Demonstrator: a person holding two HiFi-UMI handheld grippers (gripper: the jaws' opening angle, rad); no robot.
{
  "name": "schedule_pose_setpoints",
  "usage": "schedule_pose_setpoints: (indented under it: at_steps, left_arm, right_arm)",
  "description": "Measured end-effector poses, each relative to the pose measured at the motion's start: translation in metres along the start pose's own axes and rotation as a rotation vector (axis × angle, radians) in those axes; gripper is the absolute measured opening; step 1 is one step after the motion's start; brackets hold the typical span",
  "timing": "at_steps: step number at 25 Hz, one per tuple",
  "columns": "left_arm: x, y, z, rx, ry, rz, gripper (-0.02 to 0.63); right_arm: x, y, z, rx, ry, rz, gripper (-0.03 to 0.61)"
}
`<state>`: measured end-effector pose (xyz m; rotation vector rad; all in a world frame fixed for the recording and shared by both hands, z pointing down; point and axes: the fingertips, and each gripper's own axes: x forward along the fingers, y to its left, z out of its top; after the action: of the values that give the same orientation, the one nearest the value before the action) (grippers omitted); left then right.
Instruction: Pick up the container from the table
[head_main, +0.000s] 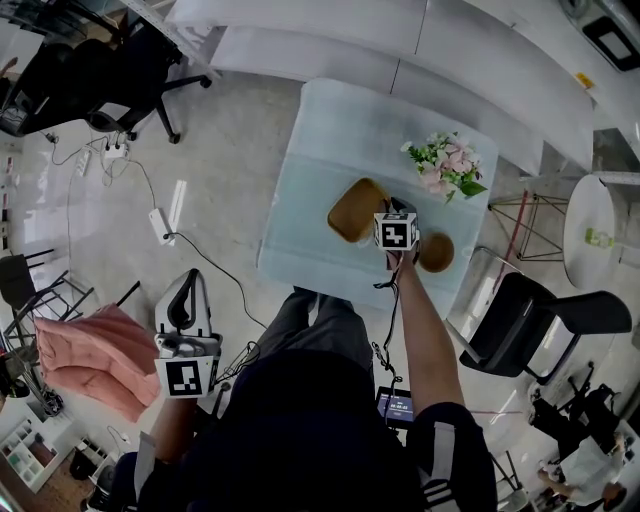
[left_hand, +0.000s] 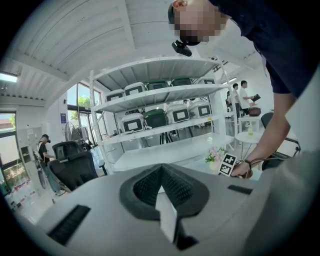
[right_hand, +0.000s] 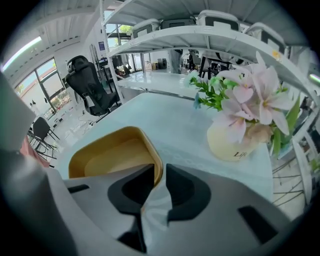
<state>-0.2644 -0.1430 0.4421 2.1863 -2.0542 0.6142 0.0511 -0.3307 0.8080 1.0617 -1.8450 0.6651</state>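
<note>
A tan, square-cornered container lies empty on the pale glass table. My right gripper points steeply down at its right rim. One jaw stands inside the container and the other outside, with the rim between them. A thin gap still shows on the outer jaw's side, so the pads are not pressing. My left gripper hangs low at the left, away from the table, above the floor. Its jaws meet at the tip with nothing in them.
A cream vase of pink flowers stands just right of the container. A round brown dish lies at the table's near right. A black chair and a white side table stand to the right; pink cloth lies left.
</note>
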Motion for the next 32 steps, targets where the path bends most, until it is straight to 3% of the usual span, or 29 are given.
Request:
schedule_pose_setpoints:
  at_steps: [16, 32]
  left_arm:
    - [0.001, 0.011, -0.009, -0.025, 0.014, 0.011, 0.003]
    - [0.003, 0.015, -0.008, -0.064, 0.022, 0.012, 0.003]
  right_arm:
    - [0.002, 0.001, 0.001, -0.073, 0.061, -0.04, 0.021]
    - [-0.011, 0.005, 0.01, -0.047, 0.059, -0.014, 0.012]
